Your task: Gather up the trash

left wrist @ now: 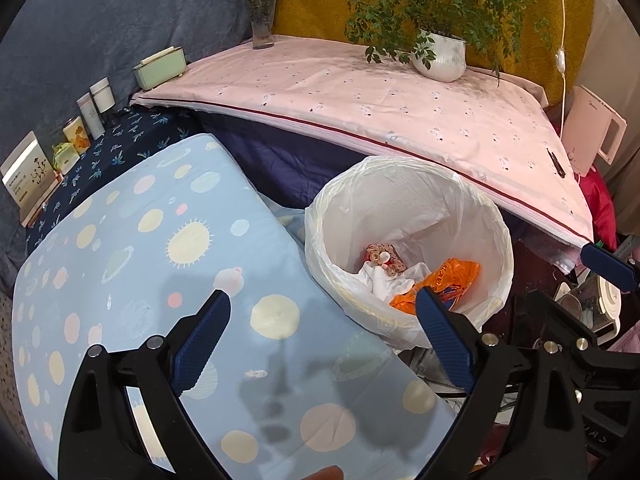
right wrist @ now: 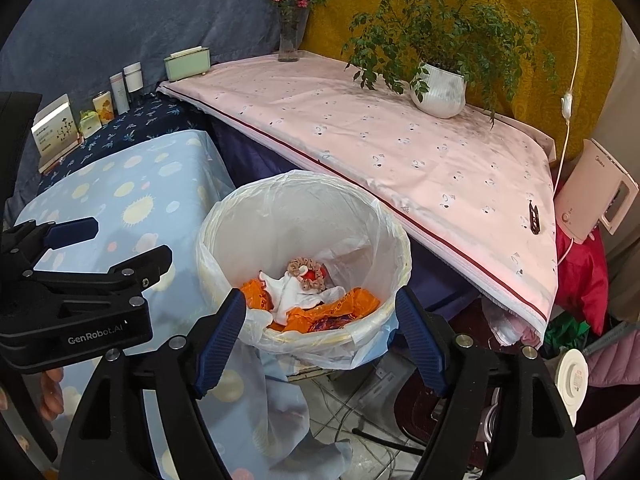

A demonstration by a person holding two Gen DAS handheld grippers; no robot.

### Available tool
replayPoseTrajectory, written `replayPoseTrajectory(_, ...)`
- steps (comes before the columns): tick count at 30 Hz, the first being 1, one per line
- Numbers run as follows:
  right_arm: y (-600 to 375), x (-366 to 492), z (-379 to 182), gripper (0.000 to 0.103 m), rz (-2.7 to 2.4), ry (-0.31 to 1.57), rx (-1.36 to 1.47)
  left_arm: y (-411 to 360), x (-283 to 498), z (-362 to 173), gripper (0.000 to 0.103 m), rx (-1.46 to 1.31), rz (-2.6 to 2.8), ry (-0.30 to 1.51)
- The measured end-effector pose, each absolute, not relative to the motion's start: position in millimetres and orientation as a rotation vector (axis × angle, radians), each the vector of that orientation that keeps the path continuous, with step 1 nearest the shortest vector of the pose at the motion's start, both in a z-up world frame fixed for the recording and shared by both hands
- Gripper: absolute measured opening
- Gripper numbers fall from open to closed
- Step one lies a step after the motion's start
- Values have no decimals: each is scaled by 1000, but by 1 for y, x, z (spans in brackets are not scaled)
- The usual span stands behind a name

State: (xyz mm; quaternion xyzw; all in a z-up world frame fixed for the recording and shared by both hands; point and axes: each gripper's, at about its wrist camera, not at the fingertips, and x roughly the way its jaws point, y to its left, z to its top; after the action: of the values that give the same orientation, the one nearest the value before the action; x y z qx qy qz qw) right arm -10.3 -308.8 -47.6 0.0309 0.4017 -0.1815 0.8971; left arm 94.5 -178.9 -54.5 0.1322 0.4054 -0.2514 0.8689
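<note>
A white bin (left wrist: 472,216) (right wrist: 240,224) lined with a clear bag stands between the blue dotted bed cover and the pink table. Inside lie an orange wrapper (left wrist: 452,276) (right wrist: 316,312), white crumpled paper (left wrist: 384,280) (right wrist: 288,288) and a beige ring-shaped item (left wrist: 382,254) (right wrist: 306,270). My left gripper (left wrist: 324,328) is open and empty, over the bed cover at the bin's left rim. My right gripper (right wrist: 320,328) is open and empty, just in front of the bin's near rim. The left gripper also shows in the right wrist view (right wrist: 80,256).
A blue dotted bed cover (left wrist: 140,260) lies left. A pink-clothed table (left wrist: 360,92) holds a potted plant (left wrist: 440,56), flower vase (left wrist: 262,20) and green box (left wrist: 160,68). Bottles and boxes (left wrist: 88,120) line the left wall. A white kettle (right wrist: 596,200), cable and clutter sit right.
</note>
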Motion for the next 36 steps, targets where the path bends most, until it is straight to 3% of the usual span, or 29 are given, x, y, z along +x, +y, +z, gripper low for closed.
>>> replayPoseTrajectory(36,-303,-16,-53,75,-377,845,59,-178,83,-63,93,309,-493,861)
